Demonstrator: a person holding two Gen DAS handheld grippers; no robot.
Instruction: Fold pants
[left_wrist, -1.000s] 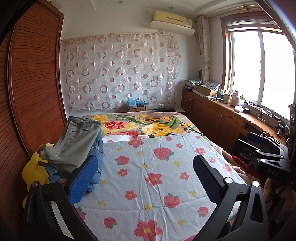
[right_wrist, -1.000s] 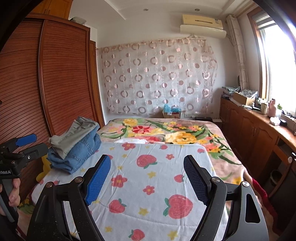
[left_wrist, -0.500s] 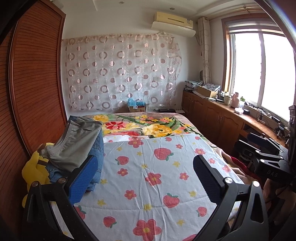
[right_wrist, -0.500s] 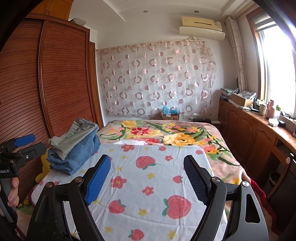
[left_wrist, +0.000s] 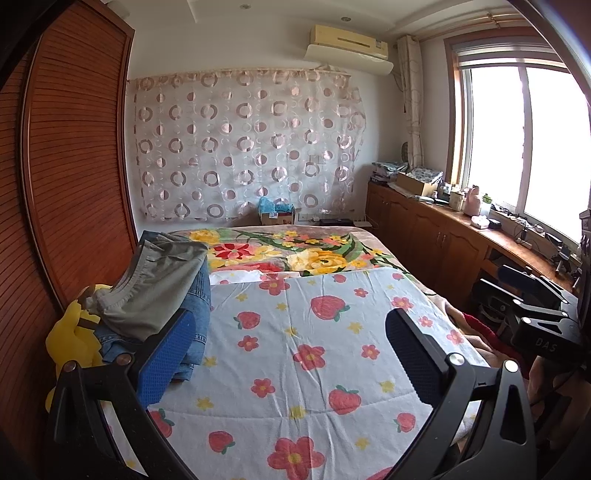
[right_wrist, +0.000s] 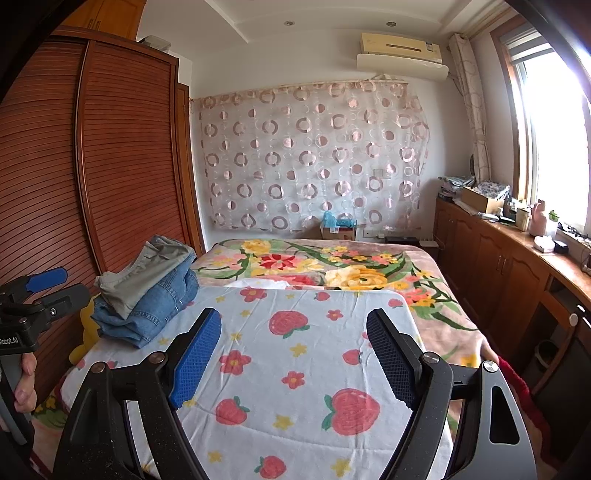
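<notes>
Lying folded at the bed's left edge, grey pants are stacked on jeans. Left tongs and right tongs are held wide, empty.

At the right edge of the left wrist view, the black body of the right gripper bears the pale letters "DAS". At the left edge of the right wrist view, the left gripper carries a white label ending in "RobotAI"; its first letters are cut off.
</notes>
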